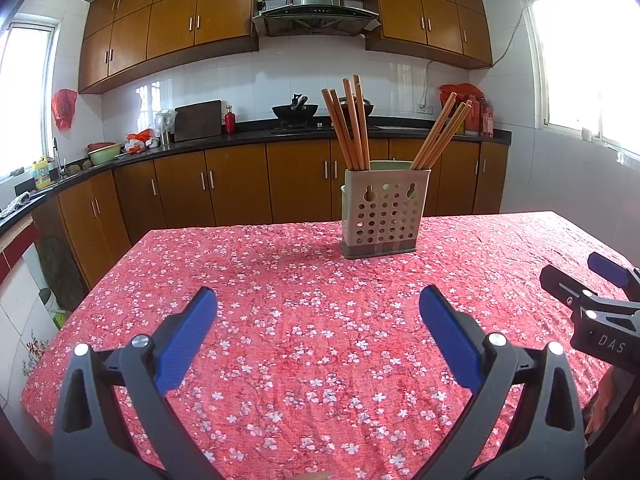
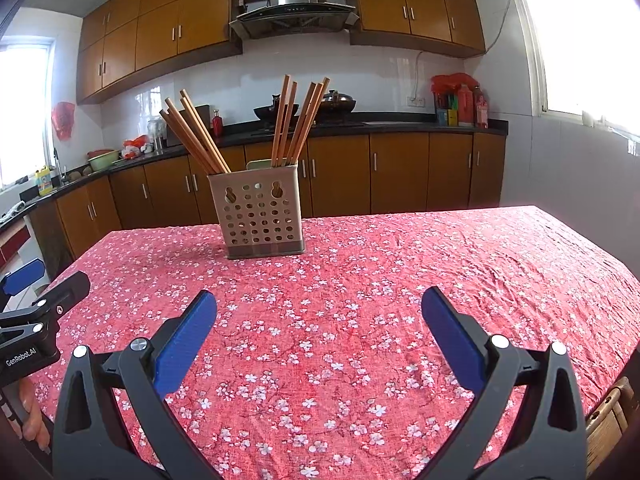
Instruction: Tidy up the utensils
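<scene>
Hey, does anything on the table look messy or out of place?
Nothing spilled or damaged. The chopsticks splay in two loose bunches inside the upright holder; the tablecloth is only wrinkled.

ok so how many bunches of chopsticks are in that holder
2: the left bunch at the left end of the holder, the right bunch at its right end. Sticks overlap, so some within each may be hidden.

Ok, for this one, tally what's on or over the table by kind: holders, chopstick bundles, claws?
Utensil holder: 1
Chopstick bundles: 2 (image-left bundle, image-right bundle; the sticks overlap too much to count singly)
Claws: 2 (left claw, right claw; both open, holding nothing)
Total: 5
</scene>
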Tool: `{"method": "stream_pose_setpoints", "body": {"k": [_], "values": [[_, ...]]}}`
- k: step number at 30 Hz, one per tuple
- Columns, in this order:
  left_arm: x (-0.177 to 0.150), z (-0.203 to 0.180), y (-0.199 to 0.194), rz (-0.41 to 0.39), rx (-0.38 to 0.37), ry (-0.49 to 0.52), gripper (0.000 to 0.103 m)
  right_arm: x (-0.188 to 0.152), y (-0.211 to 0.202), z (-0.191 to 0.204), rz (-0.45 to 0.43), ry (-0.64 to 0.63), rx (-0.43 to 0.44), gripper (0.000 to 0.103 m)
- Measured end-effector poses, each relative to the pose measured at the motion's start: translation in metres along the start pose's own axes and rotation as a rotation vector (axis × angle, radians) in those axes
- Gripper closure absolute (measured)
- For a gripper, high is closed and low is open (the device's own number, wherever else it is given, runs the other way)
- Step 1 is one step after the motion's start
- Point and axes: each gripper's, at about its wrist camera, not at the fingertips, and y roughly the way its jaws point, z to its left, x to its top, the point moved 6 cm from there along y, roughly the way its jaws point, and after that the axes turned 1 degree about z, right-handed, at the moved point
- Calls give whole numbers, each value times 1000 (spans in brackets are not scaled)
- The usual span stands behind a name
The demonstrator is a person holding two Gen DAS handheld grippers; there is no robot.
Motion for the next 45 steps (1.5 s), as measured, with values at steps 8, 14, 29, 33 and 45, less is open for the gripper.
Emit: {"method": "stream_pose_setpoints", "body": {"k": [8,14,29,33,45], "values": [[0,0,1,3,2,-1,4,0,1,0,3,1,-1,2],[-1,-1,1,4,1,0,4,-1,1,1,7,5,-2,2],[-1,0,4,11,-2,-5,4,-2,2,1,11,3,-1,2],[-2,0,5,13,-3,-5,4,-2,3,1,12,4,-2,2],[-1,-1,5,13,-3,-4,4,-3,3,0,15,3,-1,2]]}}
